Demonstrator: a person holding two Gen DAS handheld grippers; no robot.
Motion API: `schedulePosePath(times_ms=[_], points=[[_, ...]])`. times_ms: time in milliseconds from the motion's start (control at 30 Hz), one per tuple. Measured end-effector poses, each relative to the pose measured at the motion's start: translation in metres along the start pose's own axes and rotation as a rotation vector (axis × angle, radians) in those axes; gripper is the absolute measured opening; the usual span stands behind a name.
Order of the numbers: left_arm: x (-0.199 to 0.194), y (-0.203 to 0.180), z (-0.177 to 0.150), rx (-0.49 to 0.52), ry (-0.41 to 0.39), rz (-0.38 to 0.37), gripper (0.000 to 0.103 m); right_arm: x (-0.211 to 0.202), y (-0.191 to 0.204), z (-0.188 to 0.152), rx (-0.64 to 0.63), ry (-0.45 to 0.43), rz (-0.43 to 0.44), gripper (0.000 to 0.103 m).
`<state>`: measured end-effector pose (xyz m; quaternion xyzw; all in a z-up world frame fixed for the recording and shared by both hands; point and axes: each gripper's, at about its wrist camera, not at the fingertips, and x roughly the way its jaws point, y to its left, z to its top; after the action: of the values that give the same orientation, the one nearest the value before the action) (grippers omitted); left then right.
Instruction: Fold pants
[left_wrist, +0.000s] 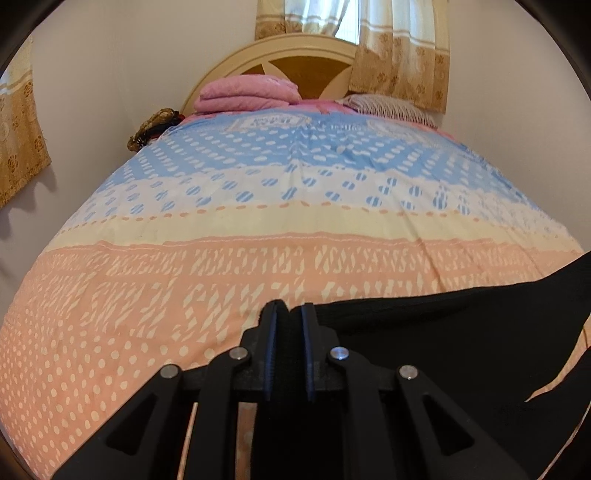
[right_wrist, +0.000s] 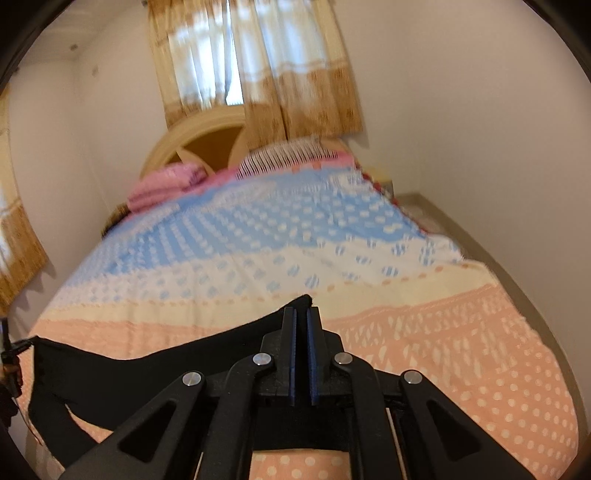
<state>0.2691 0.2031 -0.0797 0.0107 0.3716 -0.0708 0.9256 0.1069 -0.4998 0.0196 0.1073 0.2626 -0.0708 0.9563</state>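
Observation:
The black pants (left_wrist: 461, 332) hang stretched between my two grippers, lifted above the bed. In the left wrist view my left gripper (left_wrist: 289, 314) is shut on one end of the pants' top edge, and the cloth runs off to the right. In the right wrist view my right gripper (right_wrist: 301, 317) is shut on the other end, and the pants (right_wrist: 147, 362) sag away to the left, where the left gripper (right_wrist: 11, 350) shows at the frame edge. The lower part of the pants is hidden under the grippers.
The bed (left_wrist: 258, 221) has a patterned peach, cream and blue cover. Folded pink blankets (left_wrist: 247, 92) and a fringed cloth (left_wrist: 388, 105) lie by the headboard (left_wrist: 295, 66). Walls stand close on both sides; curtains (right_wrist: 251, 62) hang behind. Floor (right_wrist: 436, 214) shows right of the bed.

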Motion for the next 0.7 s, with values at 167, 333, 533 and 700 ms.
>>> schedulePosePath(times_ms=[167,333,533,700], points=[[-0.025,0.009,-0.012,-0.055,-0.086,-0.053,0.013,-0.038,-0.010,-0.012,0.017,-0.080,0.024,0.005],[-0.054,0.018,-0.033,-0.102,-0.163,-0.159,0.013,-0.069,-0.019,-0.036,0.048,-0.140,0.057,0.004],[-0.080,0.026,-0.068,-0.103,-0.188,-0.188,0.013,-0.114,-0.017,-0.069,0.056,-0.206,0.127,0.004],[-0.088,0.038,-0.105,-0.131,-0.193,-0.203,0.013,-0.138,-0.028,-0.103,0.063,-0.216,0.149,0.004]])
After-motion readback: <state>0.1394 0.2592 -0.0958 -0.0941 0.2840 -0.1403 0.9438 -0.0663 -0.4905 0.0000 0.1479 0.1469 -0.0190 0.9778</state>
